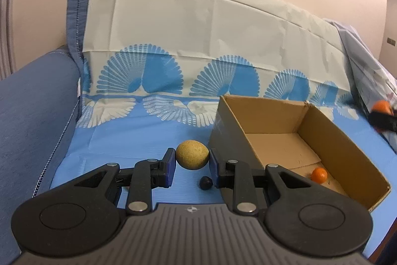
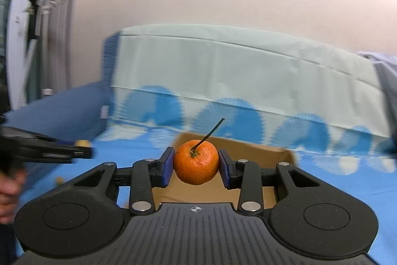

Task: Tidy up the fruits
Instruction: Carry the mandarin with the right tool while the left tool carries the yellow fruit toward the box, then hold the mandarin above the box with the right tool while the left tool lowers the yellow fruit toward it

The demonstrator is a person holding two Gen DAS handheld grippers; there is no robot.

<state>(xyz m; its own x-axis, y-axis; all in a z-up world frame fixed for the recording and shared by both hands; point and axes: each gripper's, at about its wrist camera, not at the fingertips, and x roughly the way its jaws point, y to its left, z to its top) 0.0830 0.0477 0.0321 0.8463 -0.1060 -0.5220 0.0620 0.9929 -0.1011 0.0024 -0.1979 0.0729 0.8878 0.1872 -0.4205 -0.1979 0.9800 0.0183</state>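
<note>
Small dark fruit (image 1: 206, 183) lies on the blue patterned sheet (image 1: 139, 140) beside the cardboard box (image 1: 352, 160), one small orange (image 1: 319, 175) inside. Sofa, beige wall behind. Left gripper (image 1: 192, 159) clamps a tan fruit (image 1: 192, 154); right gripper (image 2: 196, 162) clamps a stemmed orange (image 2: 196, 162) over the box.

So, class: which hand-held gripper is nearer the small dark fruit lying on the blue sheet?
Left. The left hand-held gripper, holding the tan fruit, hangs just above the small dark fruit; the right hand-held gripper carries an orange over the cardboard box.
</note>
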